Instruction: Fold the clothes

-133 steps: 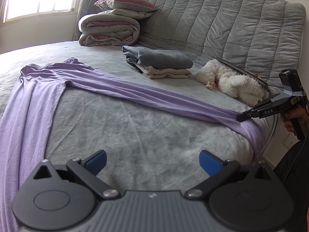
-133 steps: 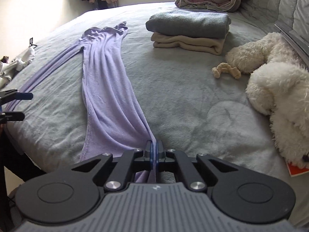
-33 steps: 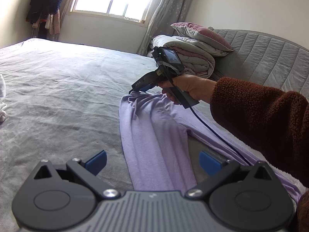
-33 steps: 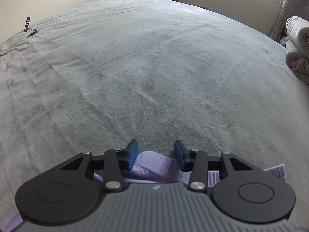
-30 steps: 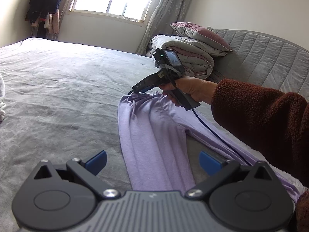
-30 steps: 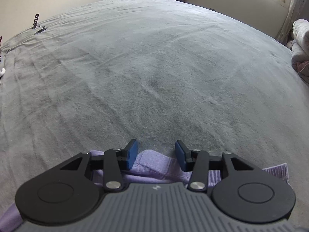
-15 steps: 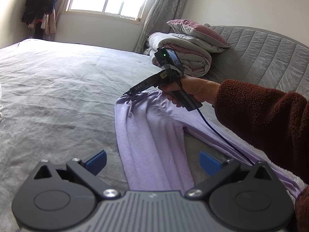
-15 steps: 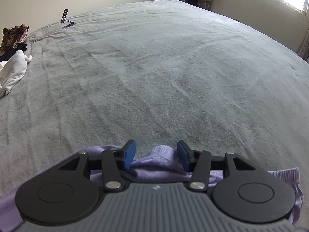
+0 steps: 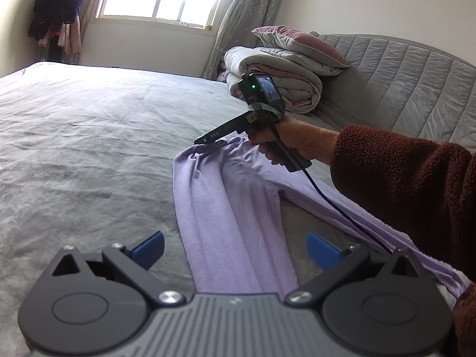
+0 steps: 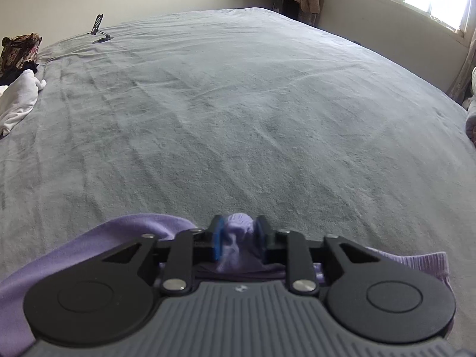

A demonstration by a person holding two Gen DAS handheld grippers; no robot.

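A long purple garment (image 9: 232, 208) lies lengthwise on the grey bed (image 9: 89, 148). My left gripper (image 9: 235, 242) hovers over its near part, open, blue pads well apart and holding nothing. In the left wrist view a person's hand (image 9: 300, 139) in a dark red sleeve (image 9: 401, 178) holds my right gripper (image 9: 200, 142) at the garment's far end. In the right wrist view my right gripper (image 10: 238, 227) has its jaws closing, and a bunched fold of the purple garment (image 10: 134, 232) is squeezed between the pads.
A rolled duvet with a pillow (image 9: 276, 71) sits against the padded headboard (image 9: 401, 74). A white cloth (image 10: 17, 101), a patterned item (image 10: 17, 50) and a phone stand (image 10: 99, 28) lie at the bed's far left edge. Clothes hang (image 9: 56, 15) beside the window.
The right gripper's jaws have come together on a raised fold of the purple garment that lay loose between them. Its view has swung a little. The left gripper has stayed open and still.
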